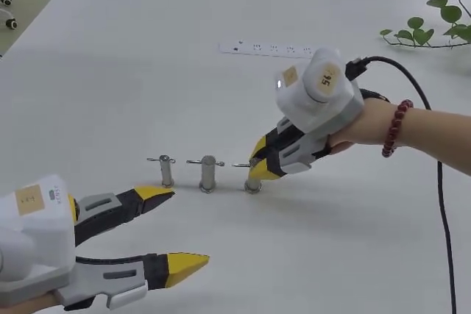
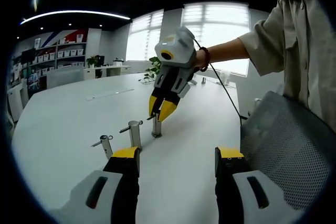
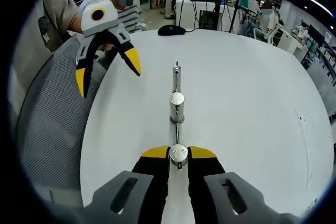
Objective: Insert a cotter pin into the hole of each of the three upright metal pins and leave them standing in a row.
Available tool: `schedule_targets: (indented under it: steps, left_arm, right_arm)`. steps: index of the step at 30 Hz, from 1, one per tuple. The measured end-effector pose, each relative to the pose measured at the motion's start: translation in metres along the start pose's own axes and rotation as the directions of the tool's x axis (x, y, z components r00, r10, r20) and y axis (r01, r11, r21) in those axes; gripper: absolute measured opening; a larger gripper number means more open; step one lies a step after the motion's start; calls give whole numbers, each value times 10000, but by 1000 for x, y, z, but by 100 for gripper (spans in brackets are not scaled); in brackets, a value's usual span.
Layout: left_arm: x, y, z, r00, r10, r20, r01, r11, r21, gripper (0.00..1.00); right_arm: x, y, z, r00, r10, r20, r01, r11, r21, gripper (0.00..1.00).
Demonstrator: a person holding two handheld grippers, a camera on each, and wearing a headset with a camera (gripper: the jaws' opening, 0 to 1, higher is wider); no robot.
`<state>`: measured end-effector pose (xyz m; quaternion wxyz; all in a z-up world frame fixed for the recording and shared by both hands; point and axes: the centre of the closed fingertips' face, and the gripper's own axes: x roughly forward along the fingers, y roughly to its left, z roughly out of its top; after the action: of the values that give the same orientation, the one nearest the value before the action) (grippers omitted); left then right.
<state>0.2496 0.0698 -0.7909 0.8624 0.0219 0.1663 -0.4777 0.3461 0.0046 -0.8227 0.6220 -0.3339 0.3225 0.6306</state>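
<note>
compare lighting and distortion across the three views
Head view: soft even light, faint shadows under the three pins on the white table, straight lines. Left gripper view: fisheye bend, windows blown out. Right gripper view: fisheye bend, table edge curved, nearest pin at the fingers sharp.

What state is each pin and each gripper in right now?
left pin: upright, cotter pin through its top.
middle pin: upright, cotter pin through its top.
right pin: upright, cotter pin sticking out, top held between jaws.
right gripper: jaws shut on the right pin.
left gripper: jaws open, holding nothing, above the table.
</note>
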Motion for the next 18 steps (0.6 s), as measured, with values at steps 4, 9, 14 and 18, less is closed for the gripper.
schedule_targets:
  steps: [4,9,14,18]
  left_arm:
    - [0,1,-1,10000,26,-58,-26,10000,11,57]
    - [0,2,-1,10000,44,-77,-44,10000,-14,57]
    - [1,4,0,10000,32,-89,-33,10000,-22,58]
    - [1,5,0,9999,27,-101,-28,10000,-17,58]
  right_arm:
    - [0,-2,-1,10000,7,-11,-7,10000,71,13]
    - [1,-1,0,9997,221,-43,-221,9998,11,14]
    - [1,-1,0,9998,208,0,-208,9997,95,14]
    - [1,-4,-1,9997,258,0,-258,9997,-7,15]
